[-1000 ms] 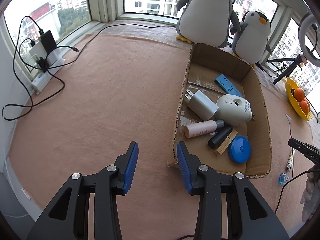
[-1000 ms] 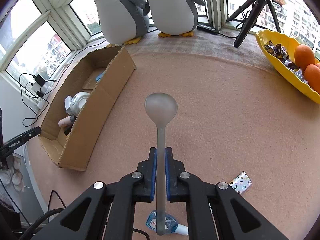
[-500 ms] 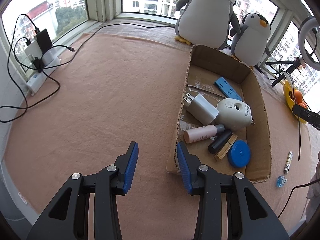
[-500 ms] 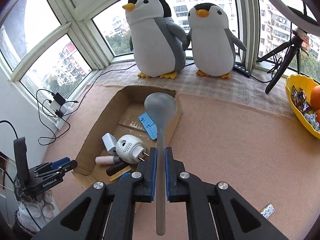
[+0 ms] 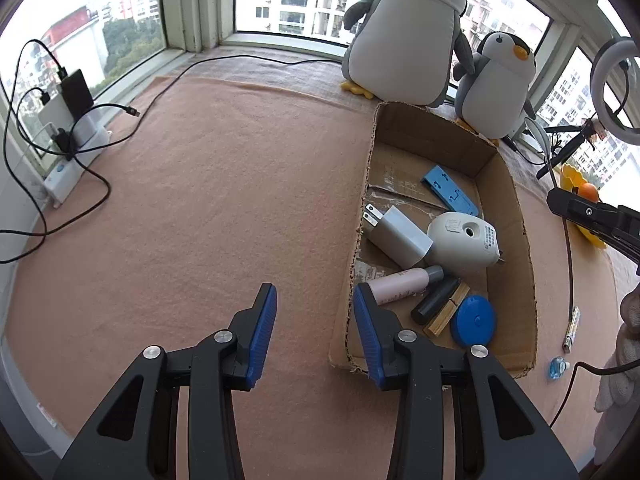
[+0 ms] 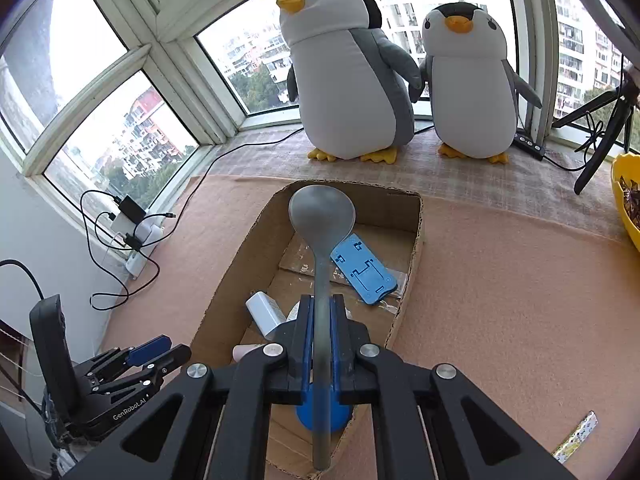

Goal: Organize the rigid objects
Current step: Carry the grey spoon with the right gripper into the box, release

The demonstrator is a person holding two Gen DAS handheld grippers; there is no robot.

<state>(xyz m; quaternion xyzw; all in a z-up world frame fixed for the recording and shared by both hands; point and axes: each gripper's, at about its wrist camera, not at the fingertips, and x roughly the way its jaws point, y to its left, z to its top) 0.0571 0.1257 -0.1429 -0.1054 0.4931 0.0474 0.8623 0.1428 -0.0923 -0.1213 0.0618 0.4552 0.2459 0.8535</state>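
Note:
My right gripper (image 6: 321,312) is shut on the handle of a grey translucent spoon (image 6: 322,216) and holds it above the open cardboard box (image 6: 416,240), bowl pointing to the far end. The box (image 5: 516,216) holds a white charger (image 5: 396,236), a cream plug device (image 5: 464,240), a pink tube (image 5: 404,280), a blue flat piece (image 5: 448,190), a blue round case (image 5: 474,320) and a dark tube (image 5: 434,304). My left gripper (image 5: 314,308) is open and empty, low over the carpet by the box's near left corner.
Two plush penguins (image 6: 352,68) stand on the sill behind the box. A power strip with cables (image 5: 72,148) lies at the left window. A yellow fruit bowl (image 6: 626,200), a tripod (image 6: 600,128), a small blue bottle (image 5: 557,367) and a printed stick (image 5: 570,328) lie right of the box.
My right gripper carried the spoon from the open carpet leftwards to above the box. The left gripper stayed open and shifted only slightly.

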